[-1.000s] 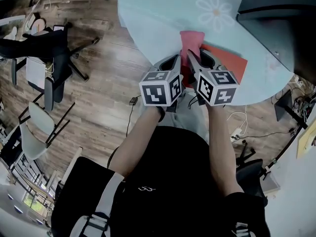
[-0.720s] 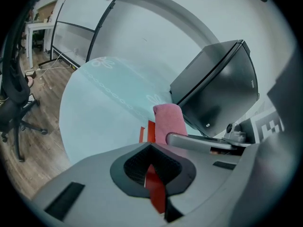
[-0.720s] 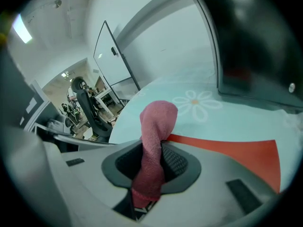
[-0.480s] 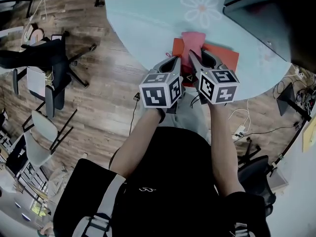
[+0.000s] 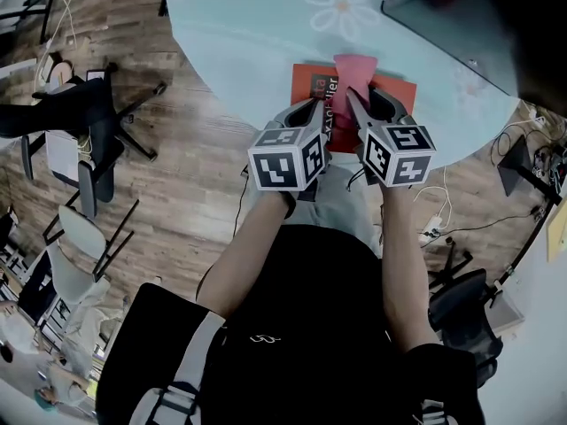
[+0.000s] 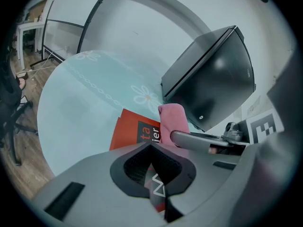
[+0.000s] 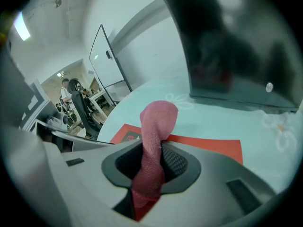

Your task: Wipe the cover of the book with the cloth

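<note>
A red book with white print lies near the front edge of a round pale blue table. A pink cloth is draped across the middle of its cover. My right gripper is shut on the pink cloth, which sticks up and forward from between the jaws over the book. My left gripper hovers just left of it, above the book's near edge. Its jaws stand shut with nothing in them. In the left gripper view the book and the cloth lie just ahead.
A large black box-like screen stands on the table behind the book, close to the cloth. A daisy print marks the tablecloth. Office chairs stand on the wooden floor at left, and cables lie at right.
The cloth and my right gripper have shifted from the book's left edge towards its middle, so the printed left part of the cover now shows. Both grippers stay side by side.
</note>
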